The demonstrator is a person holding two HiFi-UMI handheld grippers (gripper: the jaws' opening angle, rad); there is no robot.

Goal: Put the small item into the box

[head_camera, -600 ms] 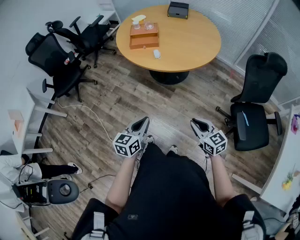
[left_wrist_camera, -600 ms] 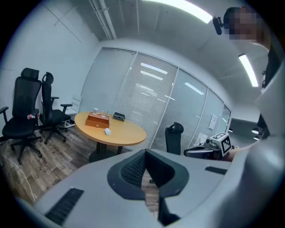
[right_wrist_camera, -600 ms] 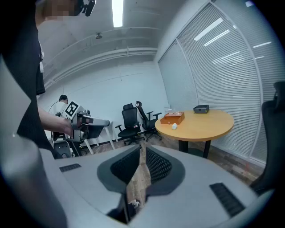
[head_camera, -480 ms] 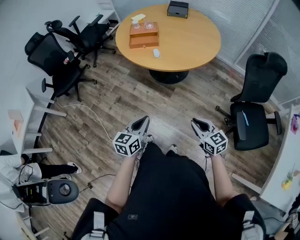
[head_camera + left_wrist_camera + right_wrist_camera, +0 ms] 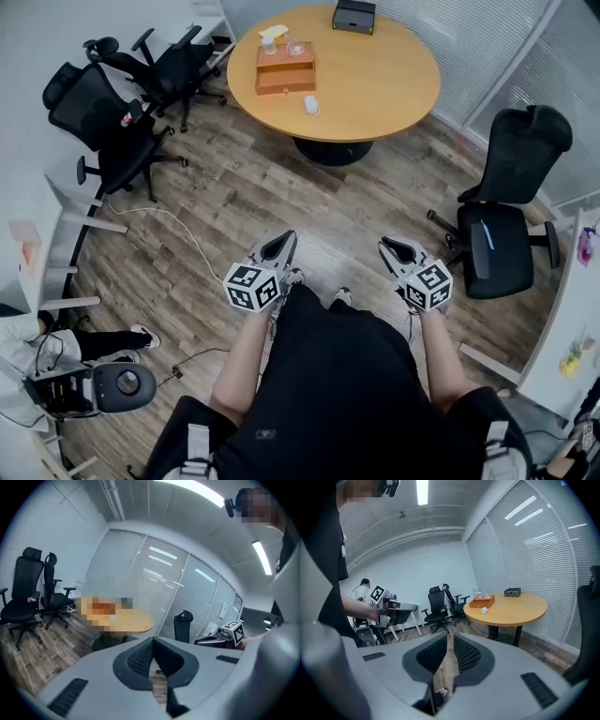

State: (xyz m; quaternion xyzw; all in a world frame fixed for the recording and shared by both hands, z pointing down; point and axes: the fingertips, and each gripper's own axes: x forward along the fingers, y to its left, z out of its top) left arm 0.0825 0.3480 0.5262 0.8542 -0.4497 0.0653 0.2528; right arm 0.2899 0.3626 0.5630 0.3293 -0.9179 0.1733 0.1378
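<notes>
A small white item (image 5: 310,105) lies on the round wooden table (image 5: 384,84) far ahead, just in front of an orange-brown wooden box (image 5: 286,67). The right gripper view shows the same item (image 5: 484,611) and box (image 5: 482,601) on the table. My left gripper (image 5: 285,240) and right gripper (image 5: 390,247) are held side by side over the wood floor, close to the person's body and well short of the table. Both are shut and hold nothing. The left gripper's (image 5: 152,645) pads meet, and the right gripper's (image 5: 450,640) pads stand almost together.
A black case (image 5: 354,17) sits at the table's far edge. Black office chairs (image 5: 112,103) stand at the left, and another chair (image 5: 511,206) at the right. A white cable (image 5: 178,230) trails across the floor. Glass partition walls with blinds stand behind the table.
The room has slid slightly up and left in the head view. Both grippers stay shut in about the same place.
</notes>
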